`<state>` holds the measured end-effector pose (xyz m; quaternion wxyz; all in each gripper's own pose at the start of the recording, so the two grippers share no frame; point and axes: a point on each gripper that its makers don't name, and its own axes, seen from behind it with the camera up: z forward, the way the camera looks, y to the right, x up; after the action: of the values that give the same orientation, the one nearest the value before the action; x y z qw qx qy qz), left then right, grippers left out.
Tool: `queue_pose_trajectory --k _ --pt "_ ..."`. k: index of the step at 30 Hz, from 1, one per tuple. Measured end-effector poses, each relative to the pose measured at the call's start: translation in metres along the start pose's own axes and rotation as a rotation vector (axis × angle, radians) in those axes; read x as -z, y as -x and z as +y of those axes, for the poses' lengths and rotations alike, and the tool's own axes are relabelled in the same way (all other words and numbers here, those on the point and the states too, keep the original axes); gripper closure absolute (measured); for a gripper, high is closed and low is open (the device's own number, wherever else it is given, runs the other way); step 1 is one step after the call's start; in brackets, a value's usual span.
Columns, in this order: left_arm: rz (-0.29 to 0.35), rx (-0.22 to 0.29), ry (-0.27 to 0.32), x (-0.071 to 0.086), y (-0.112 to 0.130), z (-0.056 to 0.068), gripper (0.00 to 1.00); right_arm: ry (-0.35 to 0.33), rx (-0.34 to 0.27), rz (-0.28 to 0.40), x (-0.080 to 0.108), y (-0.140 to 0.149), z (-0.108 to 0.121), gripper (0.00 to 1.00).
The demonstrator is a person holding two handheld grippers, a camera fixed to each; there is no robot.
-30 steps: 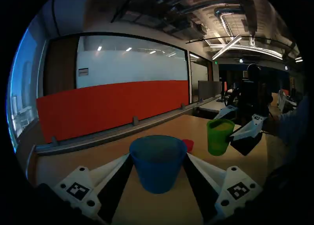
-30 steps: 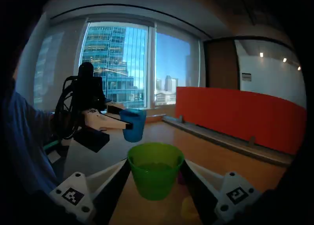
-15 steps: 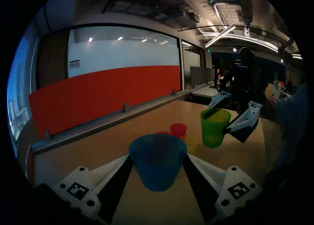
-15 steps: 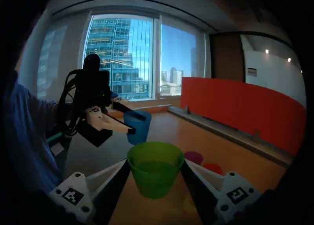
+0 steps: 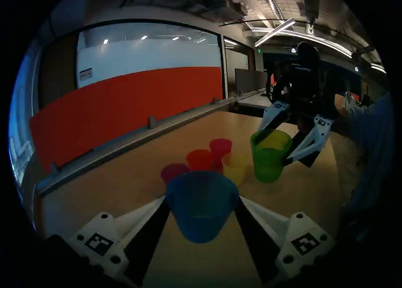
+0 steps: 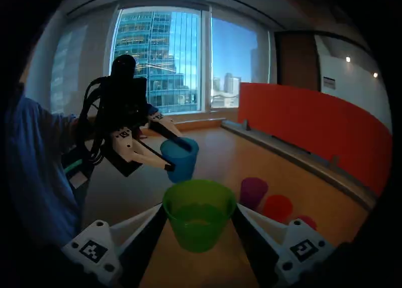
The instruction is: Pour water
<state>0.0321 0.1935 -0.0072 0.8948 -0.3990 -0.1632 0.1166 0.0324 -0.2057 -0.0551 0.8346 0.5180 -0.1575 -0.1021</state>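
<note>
Office space, pretty big, with a tall window (image 6: pixel 166 62) looking out on glass towers and a long red partition (image 5: pixel 125 107) running along the far edge of a wooden table (image 5: pixel 125 187). You can see the person's blue sleeve (image 6: pixel 35 172) at the side of the right gripper view. The left gripper (image 5: pixel 202 203) has its jaws clamped on a blue cup (image 5: pixel 202 210): the cup sits upright right between the two fingertips, one finger pressing each side, rim poking up above them. From the right gripper view, that same gripper shows farther off with the blue cup pinched at its tip, held up off the table. The right gripper (image 6: pixel 199 210) has the same deal with a green cup (image 6: pixel 199 217), jaws closed onto its sides, the cup upright and centred between the fingers, and there looks to be a bit of liquid in the bottom. In the left gripper view the green cup sits off to the right, near the blue one but not touching it, both rims roughly level. On the table between and behind them there's a little cluster of smaller cups standing close together: a purple cup (image 5: pixel 173 172), a red cup (image 5: pixel 200 159), a pink cup (image 5: pixel 220 148) and a yellow cup (image 5: pixel 234 166). Can't tell whether the blue cup has anything in it.
</note>
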Motion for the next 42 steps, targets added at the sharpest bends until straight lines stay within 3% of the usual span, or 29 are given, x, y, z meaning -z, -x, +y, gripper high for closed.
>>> queue_pose_trajectory --k 26,42 --pt "-0.18 -0.049 0.088 -0.025 0.072 0.016 0.13 -0.038 0.039 -0.183 -0.025 0.066 -0.003 0.1" --pt "-0.218 -0.016 0.118 -0.036 0.099 0.021 0.13 -0.039 0.046 -0.234 -0.031 0.087 -0.002 0.1"
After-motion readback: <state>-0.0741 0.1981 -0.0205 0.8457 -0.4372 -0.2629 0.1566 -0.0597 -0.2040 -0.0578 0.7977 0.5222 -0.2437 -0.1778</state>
